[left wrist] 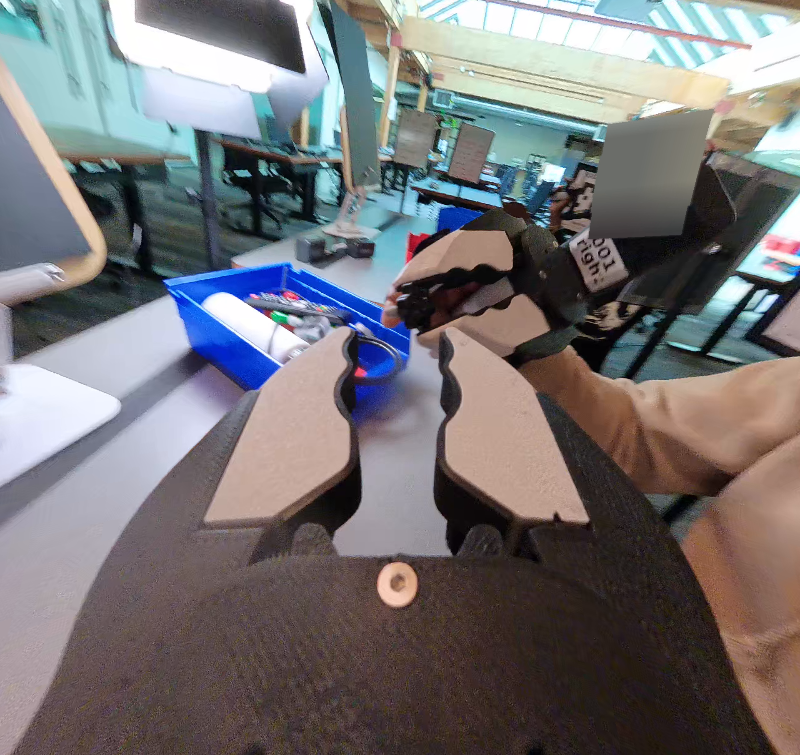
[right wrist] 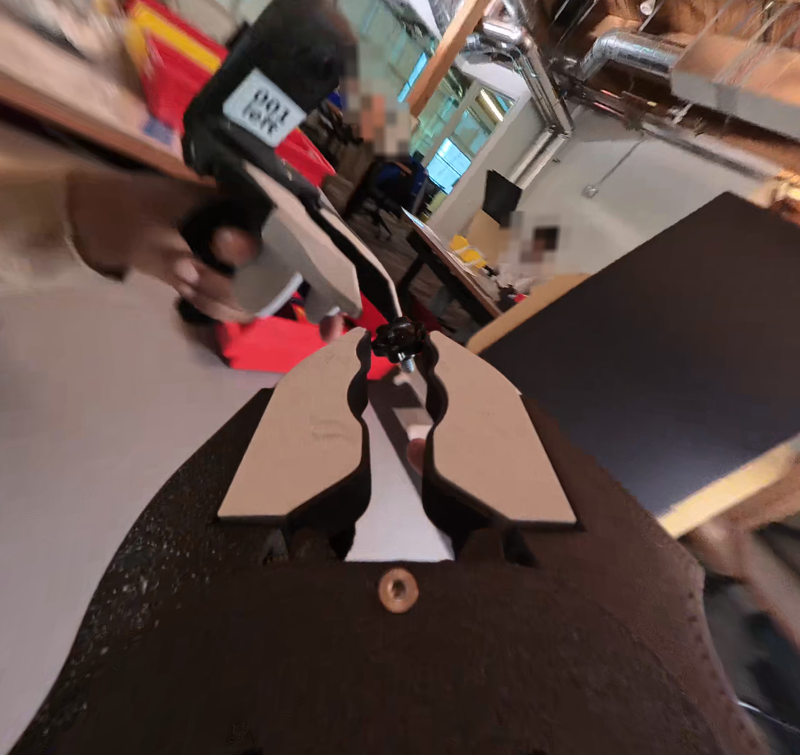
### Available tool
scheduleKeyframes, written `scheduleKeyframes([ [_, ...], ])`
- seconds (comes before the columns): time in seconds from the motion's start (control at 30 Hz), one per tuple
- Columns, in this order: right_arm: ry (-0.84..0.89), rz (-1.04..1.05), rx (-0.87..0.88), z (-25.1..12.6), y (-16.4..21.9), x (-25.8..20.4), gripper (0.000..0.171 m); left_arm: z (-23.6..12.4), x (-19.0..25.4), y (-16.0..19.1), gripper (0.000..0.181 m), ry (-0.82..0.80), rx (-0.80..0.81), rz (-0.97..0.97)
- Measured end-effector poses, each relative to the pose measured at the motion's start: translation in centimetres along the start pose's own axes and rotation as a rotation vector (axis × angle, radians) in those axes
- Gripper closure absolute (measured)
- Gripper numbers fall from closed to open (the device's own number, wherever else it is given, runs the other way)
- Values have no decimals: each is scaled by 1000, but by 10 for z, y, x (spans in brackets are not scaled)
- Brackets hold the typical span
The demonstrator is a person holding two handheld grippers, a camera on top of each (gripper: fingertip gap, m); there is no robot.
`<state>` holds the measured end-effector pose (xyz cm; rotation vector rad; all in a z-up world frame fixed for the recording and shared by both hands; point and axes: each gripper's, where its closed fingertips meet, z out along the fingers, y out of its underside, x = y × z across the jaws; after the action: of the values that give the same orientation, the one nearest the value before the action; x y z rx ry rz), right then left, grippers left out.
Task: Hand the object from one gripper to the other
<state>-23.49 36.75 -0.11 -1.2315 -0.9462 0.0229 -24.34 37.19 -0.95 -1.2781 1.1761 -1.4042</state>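
Observation:
A small black star-shaped knob with a threaded screw (right wrist: 399, 343) sits clamped between the tips of my right gripper (right wrist: 399, 338), held above the table. In the left wrist view the right gripper (left wrist: 409, 309) comes in from the right, with the black knob (left wrist: 420, 303) in its tips just above and ahead of my left gripper (left wrist: 398, 340). The left gripper is open and empty, its right fingertip (left wrist: 450, 344) close under the knob. In the right wrist view the left gripper (right wrist: 372, 312) shows at upper left, jaws apart, tips right beside the knob.
A blue bin (left wrist: 216, 331) holding a white cylinder, markers and a cable stands on the grey table (left wrist: 108, 496) ahead left. A red bin (right wrist: 268, 346) lies behind the grippers. A black panel with a wooden edge (right wrist: 649, 344) stands to the right. A tan sleeve (left wrist: 649, 422) crosses at right. Only a small space, under 4 cm, lies between the two pairs of fingers.

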Motion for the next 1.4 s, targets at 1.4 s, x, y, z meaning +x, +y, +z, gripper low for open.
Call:
scheduleKeyframes([
  [1.4, -590, 1137, 268, 6, -28, -28, 146, 0, 21, -8, 164, -240, 177, 848],
])
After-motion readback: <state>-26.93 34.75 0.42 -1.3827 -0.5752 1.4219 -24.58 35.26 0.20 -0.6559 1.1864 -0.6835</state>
